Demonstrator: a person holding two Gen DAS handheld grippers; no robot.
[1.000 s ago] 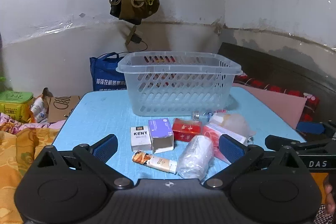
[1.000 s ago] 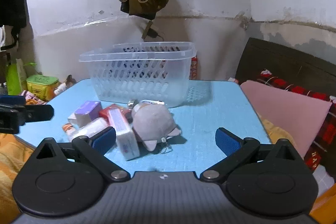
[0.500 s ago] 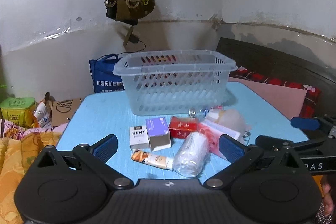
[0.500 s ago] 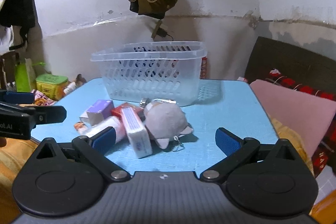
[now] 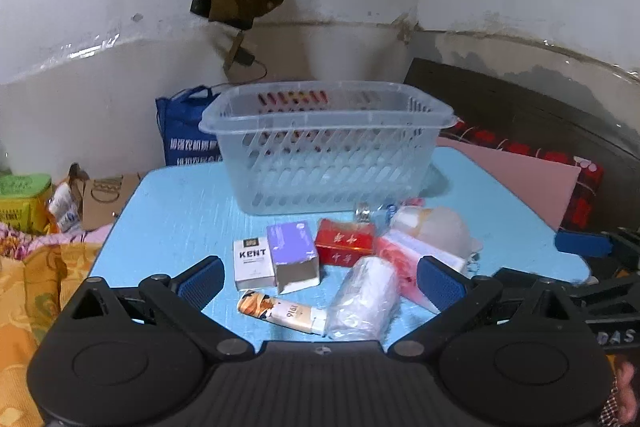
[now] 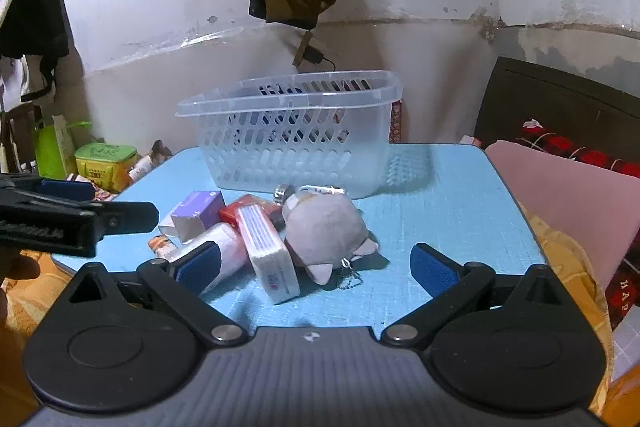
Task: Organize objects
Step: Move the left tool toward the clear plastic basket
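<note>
A: Where are the things to sort?
B: Clustered on the blue table (image 5: 180, 211), in front of the basket (image 5: 326, 163). The Kent pack (image 5: 253, 263) touches the purple box (image 5: 292, 255); the red pack (image 5: 346, 241) sits just right of that. Nearer lie a tube (image 5: 280, 311) and a plastic-wrapped roll (image 5: 366, 297).
A: And on the right?
B: A tissue pack (image 6: 270, 251) leans against a grey plush (image 6: 326, 231).
A: The basket?
B: Upright, further back on the table; I can't tell what's inside.
A: The tongs?
B: Left gripper (image 5: 320, 283) and right gripper (image 6: 316, 267) both gape wide, holding nothing, near the table's front edge.
</note>
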